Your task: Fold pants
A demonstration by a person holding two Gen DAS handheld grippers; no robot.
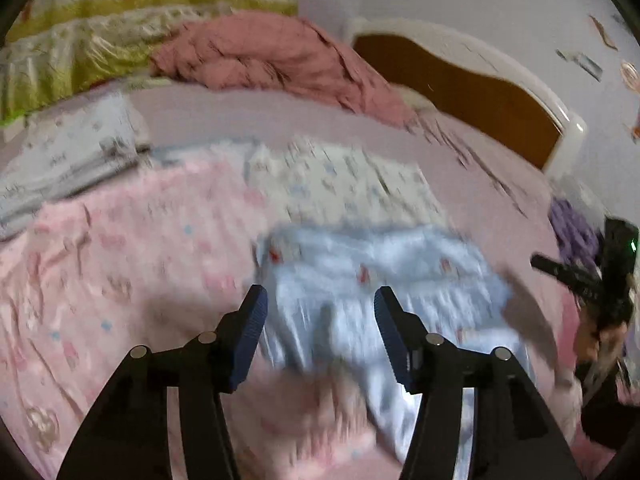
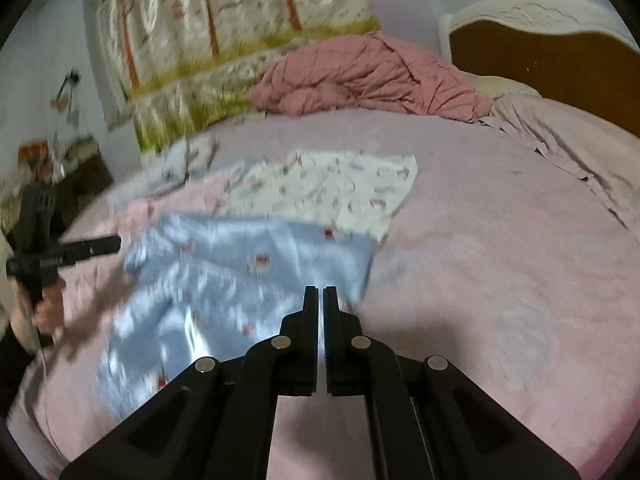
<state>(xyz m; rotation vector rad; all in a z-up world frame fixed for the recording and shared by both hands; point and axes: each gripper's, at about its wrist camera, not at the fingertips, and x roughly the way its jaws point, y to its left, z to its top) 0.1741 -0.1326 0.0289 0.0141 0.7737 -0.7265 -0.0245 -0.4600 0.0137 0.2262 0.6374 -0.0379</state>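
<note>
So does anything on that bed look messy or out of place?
Yes. A dusty-pink quilt is heaped in a crumpled pile at the far side of the bed, and the light blue pants lie rumpled, not flat, near the grippers.

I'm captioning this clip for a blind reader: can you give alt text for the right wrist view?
The right gripper, jaws shut, hangs over the edge of light blue pants lying rumpled on a pink bed sheet. A white patterned garment lies beyond them, a crumpled pink quilt farther back, and the left gripper shows at the left edge.
</note>
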